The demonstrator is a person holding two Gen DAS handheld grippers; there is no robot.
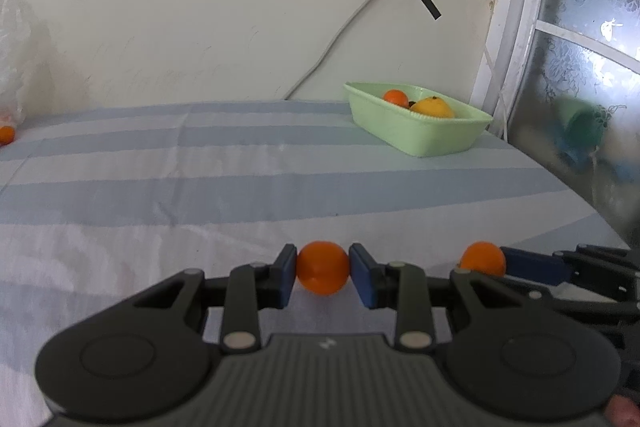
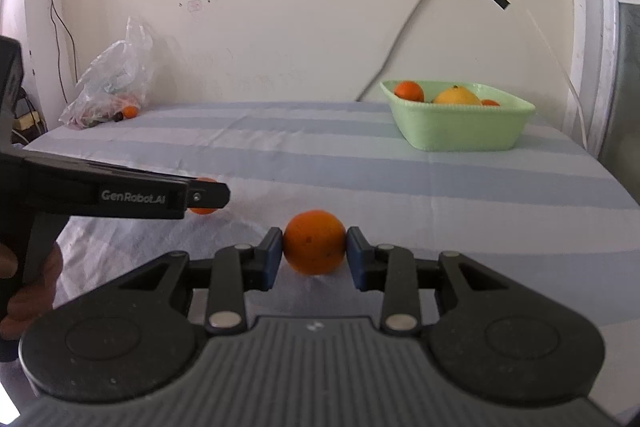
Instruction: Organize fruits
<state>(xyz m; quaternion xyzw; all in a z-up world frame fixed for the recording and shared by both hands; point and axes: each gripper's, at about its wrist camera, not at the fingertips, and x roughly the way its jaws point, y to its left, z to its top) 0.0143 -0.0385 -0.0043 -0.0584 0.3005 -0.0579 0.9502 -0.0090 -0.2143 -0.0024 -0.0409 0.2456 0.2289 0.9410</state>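
Right in front of you, your left gripper (image 1: 322, 269) is pinching a small orange (image 1: 322, 268) between its two blue pads. Your right gripper (image 2: 315, 243) is pinching a bigger orange (image 2: 315, 242) the same way. Each fruit sits in the middle of the pads, so it should not slip out while you carry it. Both are held low over the striped cloth (image 1: 240, 163) on the bench.

The green tub (image 2: 460, 131) waits at the far right of the bench, near the wall. It already holds a small orange (image 2: 409, 91), a big yellow fruit (image 2: 457, 95) and a bit of another orange one at the back. That looks like the place for the fruit.

At the far left, a clear plastic bag (image 2: 112, 83) slumps against the wall, with one more little orange (image 2: 129, 111) beside it.
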